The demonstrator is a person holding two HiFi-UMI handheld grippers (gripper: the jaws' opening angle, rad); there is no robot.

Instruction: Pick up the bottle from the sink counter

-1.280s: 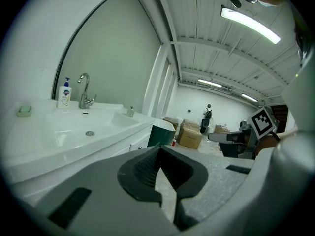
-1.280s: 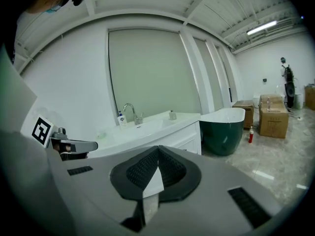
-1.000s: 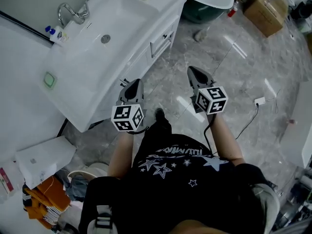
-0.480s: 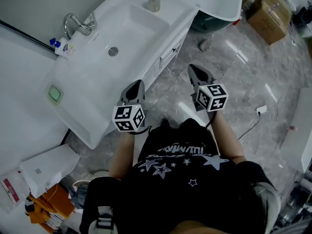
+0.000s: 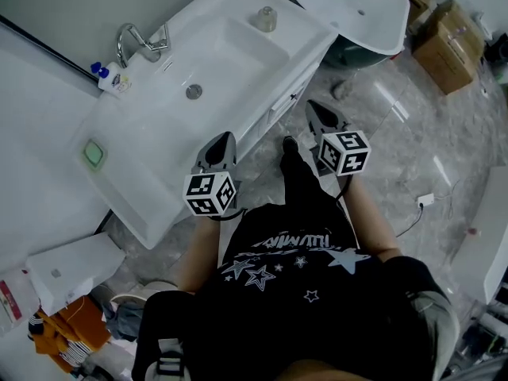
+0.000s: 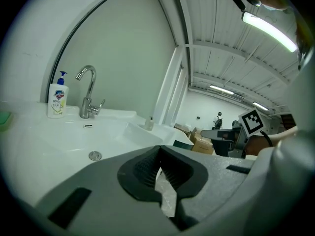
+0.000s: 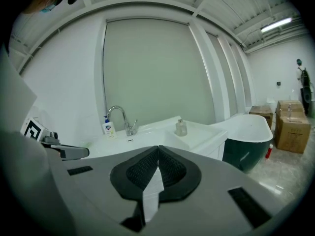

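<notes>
White porcelain formed the sink counter [image 5: 147, 182], set against the wall ahead of the person. Near its left end lay a green square [image 5: 94, 154], perhaps a soap dish or a sponge. Next along, a pump bottle [image 5: 113, 78], white with a blue head, stood upright at the back edge, just beside the chrome faucet [image 5: 143, 40]. The drain [image 5: 194, 92] sat in the basin in front of the faucet. A small clear bottle [image 5: 266, 18] stood upright on the counter's far right corner, well apart from the pump bottle.

The left gripper [image 5: 224, 139] was at the counter's front edge, touching nothing, its jaws closed together and empty. The right gripper [image 5: 314, 108] hung over the grey marble floor [image 5: 397, 149] beside the cabinet, its pads likewise pressed together on nothing. Further right stood a white bathtub [image 5: 349, 2] and cardboard boxes [image 5: 446, 42].
</notes>
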